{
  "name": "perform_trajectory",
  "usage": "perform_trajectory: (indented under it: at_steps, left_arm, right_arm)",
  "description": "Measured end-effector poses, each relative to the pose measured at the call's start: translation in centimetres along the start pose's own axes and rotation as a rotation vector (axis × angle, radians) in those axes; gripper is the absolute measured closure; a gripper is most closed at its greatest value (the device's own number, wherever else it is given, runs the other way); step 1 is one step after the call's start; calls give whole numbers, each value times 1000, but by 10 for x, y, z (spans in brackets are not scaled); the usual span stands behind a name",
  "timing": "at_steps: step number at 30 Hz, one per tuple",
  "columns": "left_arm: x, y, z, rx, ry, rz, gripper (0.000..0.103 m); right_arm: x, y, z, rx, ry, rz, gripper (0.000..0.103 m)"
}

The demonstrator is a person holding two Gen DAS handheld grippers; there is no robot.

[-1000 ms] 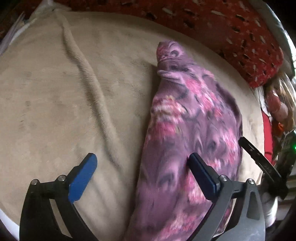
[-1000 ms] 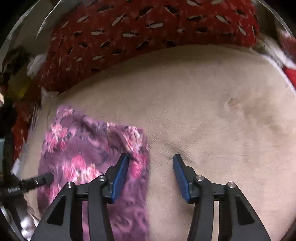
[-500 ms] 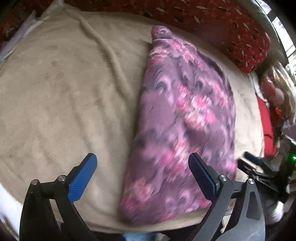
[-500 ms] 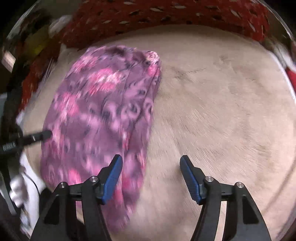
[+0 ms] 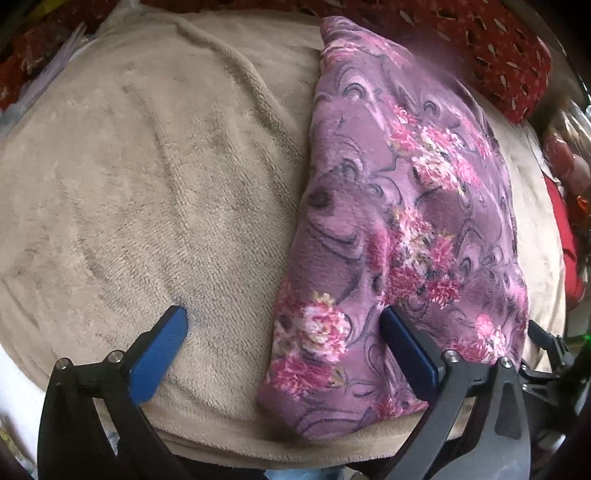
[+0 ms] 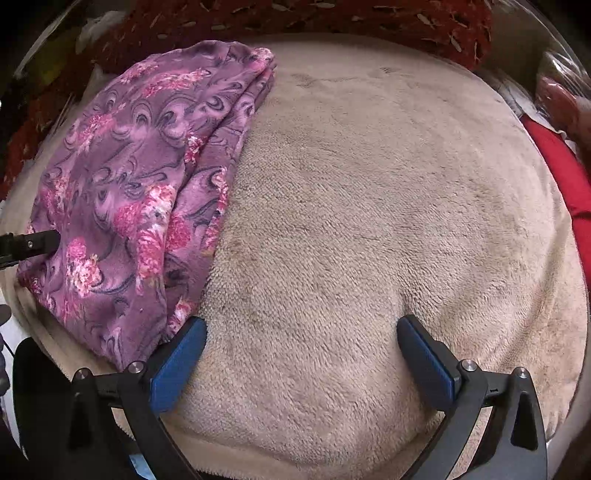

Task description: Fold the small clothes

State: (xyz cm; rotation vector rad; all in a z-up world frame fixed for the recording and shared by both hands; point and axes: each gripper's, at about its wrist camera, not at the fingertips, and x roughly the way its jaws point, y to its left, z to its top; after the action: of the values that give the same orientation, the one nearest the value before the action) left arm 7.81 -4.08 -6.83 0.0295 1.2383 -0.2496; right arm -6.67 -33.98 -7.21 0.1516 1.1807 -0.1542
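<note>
A purple fleece garment with pink flowers (image 5: 399,221) lies folded into a long strip on a beige plush blanket (image 5: 155,192). It also shows at the left in the right wrist view (image 6: 140,192). My left gripper (image 5: 280,343) is open and empty, raised above the garment's near end and left edge. My right gripper (image 6: 301,349) is open and empty above bare blanket (image 6: 369,221), its left finger (image 6: 177,365) just past the garment's near corner.
A red patterned cloth (image 5: 498,48) lies along the far side of the blanket and shows in the right wrist view (image 6: 332,18). Red fabric (image 6: 569,177) and clutter sit at the right. The blanket's near edge (image 5: 258,443) drops off close to me.
Both grippers have pulled back and up from the garment and opened wider. The garment now lies flat on the blanket, let go, and more of it shows in both views.
</note>
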Motion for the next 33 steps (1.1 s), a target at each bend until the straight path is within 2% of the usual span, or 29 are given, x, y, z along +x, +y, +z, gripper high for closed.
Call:
perform_trajectory:
  at_steps: [3,5,7,9,11,14,16,18,20,25,27,30,33]
  left_arm:
    - [-10,-8,-13,-34,-24,16,0]
    - [-21,-7,-24,-52,-39,-3,0]
    - [-34,-6,-35,-43,-67,-16,0]
    - [-51,-6,-46,-21,-109,-14,0]
    - [-67,-6,-56,-1,-149,-8,0]
    - [-80,-12,-67,23,-201,2,0]
    - [-86,-9,-76,30,-220,4,0]
    - [-87,-8,-81,33,-223,-8,0]
    - [-86,-12,-83,28,-231,-18,0]
    - [-86,-21,-88,18,-229,-33,0]
    - [-87,-23,-91,35,-235,-12,0]
    - [-91,-30,-97,91,-264,49,0]
    - [-91,-35,-100,130,-262,70,0]
  right_arm:
    - [1,-4,5,-29,69,11,0]
    - [-2,-9,14,-26,110,6,9]
    - [-20,-10,20,-18,93,-2,13]
    - [-52,-7,21,-68,15,-26,13]
    - [-85,-3,18,-157,-77,-88,11]
    - [-134,6,3,-362,-247,-262,9]
    - [-153,9,-14,-498,-351,-423,5]
    - [-150,18,-17,-522,-387,-465,4]
    - [-144,19,-30,-470,-398,-412,5]
    - [-122,21,-57,-236,-381,-221,5]
    - [-116,27,-66,-169,-366,-148,5]
    - [-111,32,-67,-49,-352,17,5]
    - [-110,35,-66,0,-345,64,5]
